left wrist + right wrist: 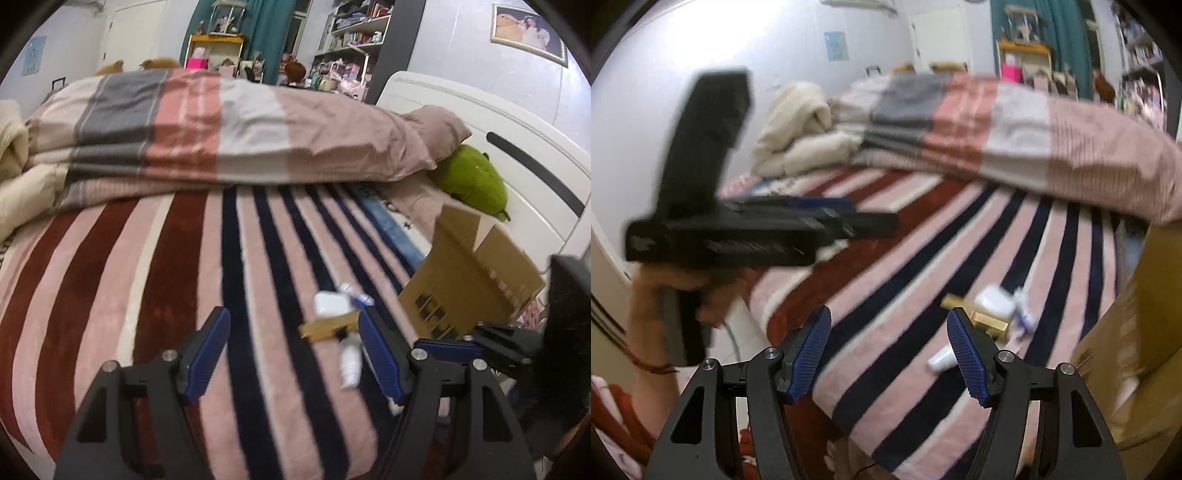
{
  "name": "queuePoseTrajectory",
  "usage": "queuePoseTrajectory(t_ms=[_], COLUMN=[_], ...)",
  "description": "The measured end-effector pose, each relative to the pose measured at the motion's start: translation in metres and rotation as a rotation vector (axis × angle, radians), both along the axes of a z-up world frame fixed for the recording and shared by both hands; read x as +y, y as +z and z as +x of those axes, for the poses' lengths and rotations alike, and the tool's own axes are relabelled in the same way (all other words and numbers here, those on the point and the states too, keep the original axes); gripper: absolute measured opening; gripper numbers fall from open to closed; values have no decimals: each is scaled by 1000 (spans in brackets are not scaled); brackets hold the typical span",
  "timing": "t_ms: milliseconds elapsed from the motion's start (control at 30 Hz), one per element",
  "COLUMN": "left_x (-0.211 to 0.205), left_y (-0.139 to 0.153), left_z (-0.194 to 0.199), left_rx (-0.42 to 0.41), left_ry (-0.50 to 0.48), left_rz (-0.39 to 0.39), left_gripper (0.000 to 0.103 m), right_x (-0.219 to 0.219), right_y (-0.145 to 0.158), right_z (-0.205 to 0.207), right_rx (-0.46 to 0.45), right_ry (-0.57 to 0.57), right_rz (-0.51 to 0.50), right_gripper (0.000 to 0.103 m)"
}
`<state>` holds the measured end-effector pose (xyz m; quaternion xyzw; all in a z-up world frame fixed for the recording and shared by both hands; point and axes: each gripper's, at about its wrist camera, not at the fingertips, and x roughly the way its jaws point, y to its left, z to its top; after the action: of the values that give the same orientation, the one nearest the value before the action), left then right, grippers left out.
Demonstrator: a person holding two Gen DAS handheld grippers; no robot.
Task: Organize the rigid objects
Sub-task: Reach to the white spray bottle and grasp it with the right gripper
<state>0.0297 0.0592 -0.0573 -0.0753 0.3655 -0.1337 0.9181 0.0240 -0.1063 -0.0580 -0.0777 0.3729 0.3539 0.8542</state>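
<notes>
On the plush striped blanket [155, 266], a small cluster of a rounded white case [331, 303], a flat gold box [327, 328] and a white tube [350, 363] lies just ahead of the left gripper [293, 356] and right gripper [888, 356], both with ribbed blue jaws spread wide and empty, beside a cardboard box [467, 280].

Both hand-held grippers tilt downward, jaws apart and empty: left hand-held gripper [294, 350], right hand-held gripper [888, 350]. At the right view's left edge, a hand [665, 295] grips the left one's handle.
</notes>
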Motion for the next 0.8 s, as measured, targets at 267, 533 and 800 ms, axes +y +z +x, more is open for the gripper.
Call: queuePoseTrajectory(t_ms=[267,533,800], left_x=[18,24,14], left_y=[-24,-21,-19], left_z=[-10,-12,-11], left_rx=[43,36,39], left_ry=[0,9,-18], left_rz=[-19,-33,-37], left_gripper=[69,69,69], right_x=[3,-2,-1], right_y=[-83,-98,-83], right_z=[29,49,37], right_rx=[57,94,59], right_ry=[-152,-211,-182], right_rz=[-136,-128,-103], right_gripper=[62,26,20])
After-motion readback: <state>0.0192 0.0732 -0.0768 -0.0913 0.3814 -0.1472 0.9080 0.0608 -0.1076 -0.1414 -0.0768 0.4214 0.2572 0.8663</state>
